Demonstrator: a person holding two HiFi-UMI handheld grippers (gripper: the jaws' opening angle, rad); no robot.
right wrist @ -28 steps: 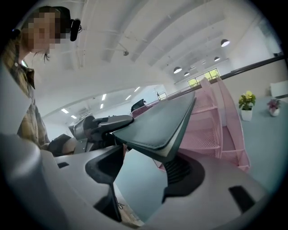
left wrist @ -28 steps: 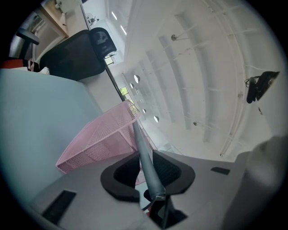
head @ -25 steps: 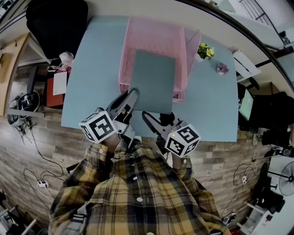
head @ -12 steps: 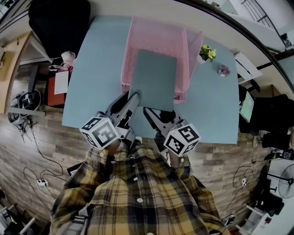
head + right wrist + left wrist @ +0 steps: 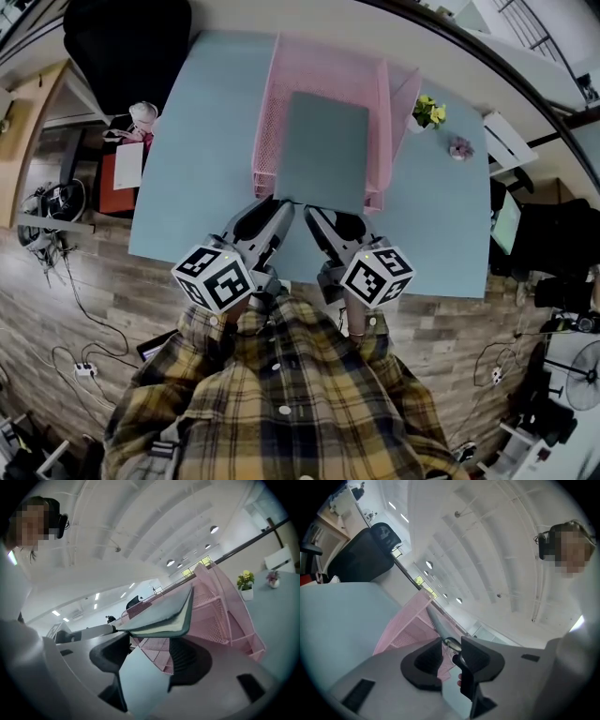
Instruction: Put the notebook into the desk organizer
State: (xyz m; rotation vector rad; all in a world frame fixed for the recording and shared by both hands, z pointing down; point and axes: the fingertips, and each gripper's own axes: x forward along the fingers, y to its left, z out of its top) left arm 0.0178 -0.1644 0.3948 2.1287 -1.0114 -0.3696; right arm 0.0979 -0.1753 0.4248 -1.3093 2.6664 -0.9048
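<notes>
Head view shows the grey-green rectangular notebook (image 5: 323,150) lying across the top of the pink wire-mesh desk organizer (image 5: 270,122). Its near edge juts out just ahead of both grippers' tips. The left gripper (image 5: 267,208) points at the notebook's near left corner. Its jaws have just been closing yet stand apart, with the corner at their tips unpinched and pink mesh showing through the gap. The right gripper (image 5: 328,217), just beside the left one, holds its jaws spread wide under the notebook's near edge, clamping nothing. Only the pale blue table (image 5: 202,141) and mesh lie between them.
</notes>
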